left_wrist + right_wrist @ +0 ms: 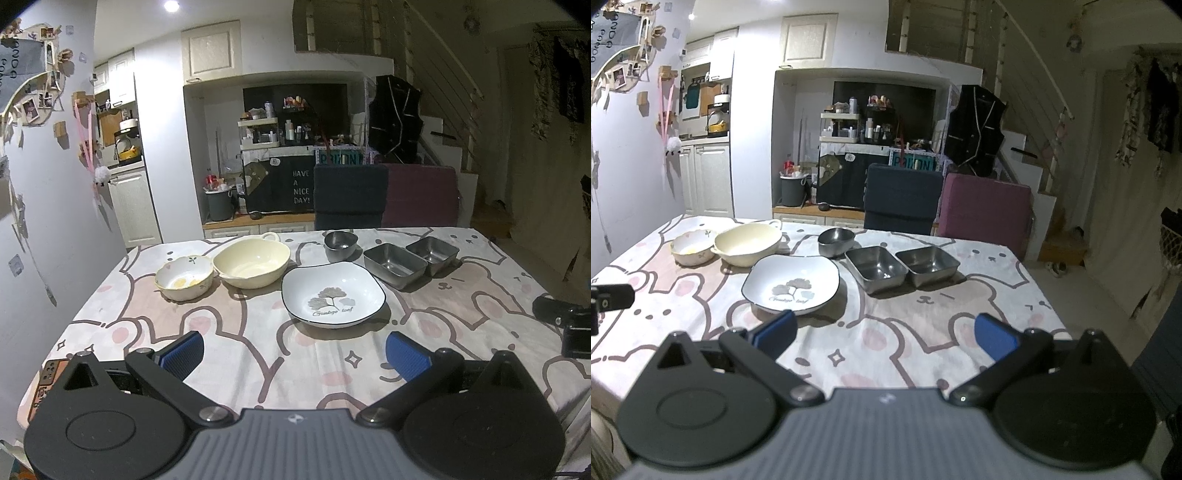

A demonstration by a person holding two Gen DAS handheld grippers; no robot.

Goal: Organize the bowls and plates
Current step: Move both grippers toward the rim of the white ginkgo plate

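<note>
The white plate [333, 294] (a leaf is printed on it) is placed on the desk [258, 354], ahead of the left claw [295, 354] and apart from it. The right claw [885, 334] is seen just beside its near rim. Both claws are held wide open and empty. Behind the plate are found two ceramic bowls [252, 261] and three steel containers [394, 264].

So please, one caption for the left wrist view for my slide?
Open left hand-held gripper faces six empty dishes on a cartoon tablecloth, ginkgo-leaf plate nearest.
</note>
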